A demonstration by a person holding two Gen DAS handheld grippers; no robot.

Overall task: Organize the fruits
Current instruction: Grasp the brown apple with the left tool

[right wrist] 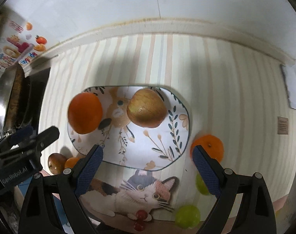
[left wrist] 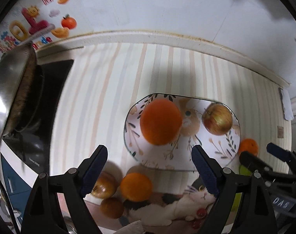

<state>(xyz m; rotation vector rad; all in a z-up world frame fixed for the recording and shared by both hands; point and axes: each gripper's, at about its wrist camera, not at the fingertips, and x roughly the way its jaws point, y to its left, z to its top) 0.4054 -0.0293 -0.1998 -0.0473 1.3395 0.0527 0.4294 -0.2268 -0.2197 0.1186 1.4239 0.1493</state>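
Note:
A flower-patterned plate point(left wrist: 216, 148) point(right wrist: 157, 156) lies on the striped cloth and holds an orange point(left wrist: 160, 121) point(right wrist: 85, 113) and an apple point(left wrist: 218, 119) point(right wrist: 147, 108). My left gripper point(left wrist: 150, 165) is open and empty above the plate's near left edge. My right gripper point(right wrist: 148, 165) is open and empty above the plate's near edge; it also shows in the left wrist view point(left wrist: 265, 156). Loose on the cloth: an orange point(left wrist: 136, 186) point(right wrist: 71, 162), two brownish fruits point(left wrist: 104, 187) point(left wrist: 112, 207), an orange point(left wrist: 249, 146) point(right wrist: 210, 146) right of the plate, and two green fruits point(right wrist: 187, 216) point(right wrist: 201, 185).
A steel pan point(left wrist: 9, 97) point(right wrist: 7, 101) sits on a black stove point(left wrist: 56, 78) at the left. A wall with stickers point(left wrist: 31, 23) runs behind the counter. A cat picture point(right wrist: 140, 193) is printed on the cloth in front of the plate.

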